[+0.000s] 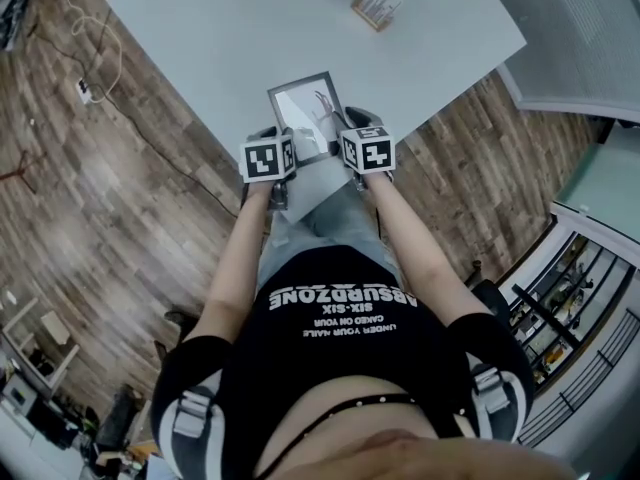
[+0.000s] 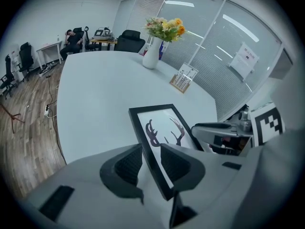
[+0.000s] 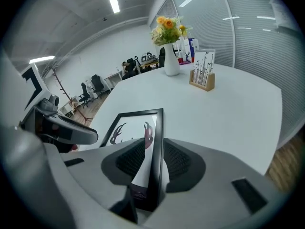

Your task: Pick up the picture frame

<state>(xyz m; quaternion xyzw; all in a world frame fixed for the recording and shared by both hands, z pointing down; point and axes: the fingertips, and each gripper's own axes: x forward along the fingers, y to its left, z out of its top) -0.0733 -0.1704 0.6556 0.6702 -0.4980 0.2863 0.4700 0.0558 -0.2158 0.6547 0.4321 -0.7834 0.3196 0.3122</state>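
Observation:
The picture frame (image 1: 305, 114) is black-edged with a dark antler print, and it sits over the near corner of the white table (image 1: 220, 38). My left gripper (image 1: 266, 140) is shut on its left edge, and my right gripper (image 1: 358, 123) is shut on its right edge. In the left gripper view the frame (image 2: 164, 128) runs between the jaws of the left gripper (image 2: 151, 162), with the right gripper (image 2: 224, 133) beyond. In the right gripper view the right gripper (image 3: 153, 159) clamps the frame (image 3: 133, 127). Whether the frame touches the table I cannot tell.
A white vase of flowers (image 2: 152, 51) and a wooden card holder (image 1: 375, 8) stand farther back on the table. Blinds and glass walls (image 2: 224, 46) run along the right. Wooden floor with a cable (image 1: 95, 68) lies left; office chairs and desks stand far off.

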